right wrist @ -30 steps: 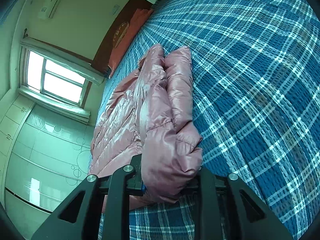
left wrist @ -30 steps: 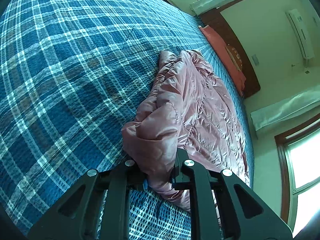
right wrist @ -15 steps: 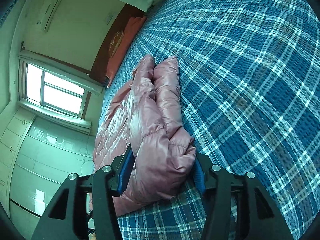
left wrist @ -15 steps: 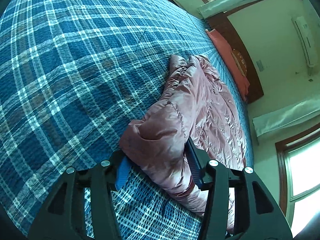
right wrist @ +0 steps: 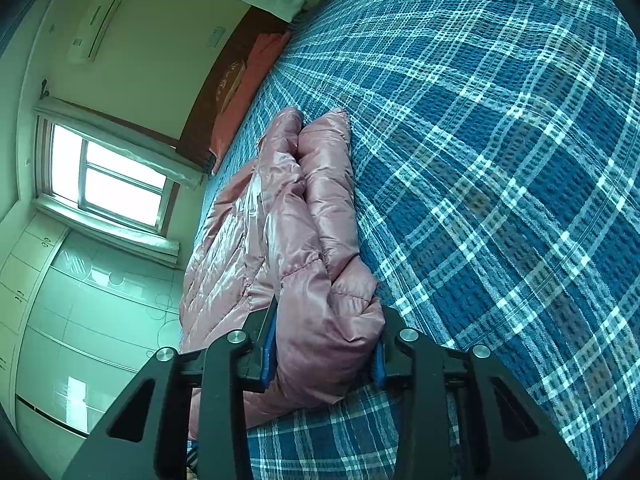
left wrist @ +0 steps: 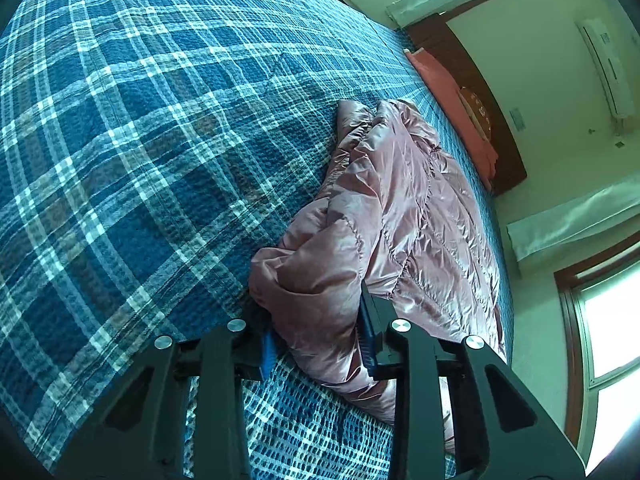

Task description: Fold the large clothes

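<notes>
A shiny pink quilted jacket (left wrist: 396, 216) lies folded lengthwise on a blue plaid bedspread (left wrist: 140, 128). It also shows in the right wrist view (right wrist: 288, 232). My left gripper (left wrist: 318, 344) is open, its jaws standing wide on either side of a puffy folded end of the jacket. My right gripper (right wrist: 324, 352) is open too, its jaws wide around the other puffy folded end. The blue pads (right wrist: 268, 350) sit beside the fabric without squeezing it.
The plaid bedspread (right wrist: 500, 140) stretches wide beside the jacket. An orange pillow (left wrist: 452, 108) and a dark wooden headboard (left wrist: 480, 92) are at the bed's far end. A window (right wrist: 108, 176) and pale cabinets (right wrist: 92, 320) stand past the bed's edge.
Both grippers have opened and let go of the jacket's folded ends, which now rest on the bed between the jaws. Both have pulled back slightly.
</notes>
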`<state>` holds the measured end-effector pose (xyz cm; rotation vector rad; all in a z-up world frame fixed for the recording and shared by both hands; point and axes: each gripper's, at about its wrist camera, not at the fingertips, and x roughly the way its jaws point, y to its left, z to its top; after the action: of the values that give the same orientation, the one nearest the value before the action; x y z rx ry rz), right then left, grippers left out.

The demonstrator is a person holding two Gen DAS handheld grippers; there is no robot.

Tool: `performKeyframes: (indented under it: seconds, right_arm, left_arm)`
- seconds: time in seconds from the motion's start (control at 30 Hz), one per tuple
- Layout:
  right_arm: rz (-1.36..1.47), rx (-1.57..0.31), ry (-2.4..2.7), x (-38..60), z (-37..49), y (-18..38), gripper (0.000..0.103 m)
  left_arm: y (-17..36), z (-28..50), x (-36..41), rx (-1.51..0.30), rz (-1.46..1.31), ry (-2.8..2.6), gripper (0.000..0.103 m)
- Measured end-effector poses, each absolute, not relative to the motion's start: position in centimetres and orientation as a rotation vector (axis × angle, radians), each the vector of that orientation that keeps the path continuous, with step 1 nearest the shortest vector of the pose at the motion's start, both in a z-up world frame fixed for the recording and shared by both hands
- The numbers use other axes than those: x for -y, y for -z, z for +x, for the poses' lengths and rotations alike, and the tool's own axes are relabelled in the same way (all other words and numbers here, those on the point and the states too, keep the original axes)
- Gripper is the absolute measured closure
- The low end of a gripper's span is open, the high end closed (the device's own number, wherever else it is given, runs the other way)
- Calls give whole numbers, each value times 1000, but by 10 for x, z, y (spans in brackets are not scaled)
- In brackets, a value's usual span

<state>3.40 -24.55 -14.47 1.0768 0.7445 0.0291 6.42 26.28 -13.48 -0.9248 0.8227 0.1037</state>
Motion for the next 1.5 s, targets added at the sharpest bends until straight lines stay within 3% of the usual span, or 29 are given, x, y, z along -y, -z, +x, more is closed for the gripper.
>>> performKeyframes:
  seconds: [0.17, 0.5, 0.63, 0.73, 0.93, 1.17, 1.5]
  right_arm:
    - [1079, -743, -29, 245, 33, 144, 68]
    - [1110, -735, -24, 257, 24, 146, 66]
    - [1104, -725, 20, 271, 15, 145, 56]
    - [1059, -743, 65, 280, 12, 138, 55]
    - [818, -776, 173, 273, 18, 103, 55]
    - [447, -796, 213, 223, 48, 50, 55]
    - [158, -885, -13, 95, 133, 37, 55]
  left_arm:
    - [132, 65, -259, -823, -913, -97, 72]
    - [118, 56, -281, -824, -931, -103, 53]
    - [113, 49, -293, -823, -916, -123, 51]
    - [105, 46, -299, -822, -859, -151, 51]
    - [59, 46, -282, -751, -467, -295, 51]
    - [21, 65, -232, -684, -196, -265, 46]
    - [40, 135, -114, -772, 45, -121, 35]
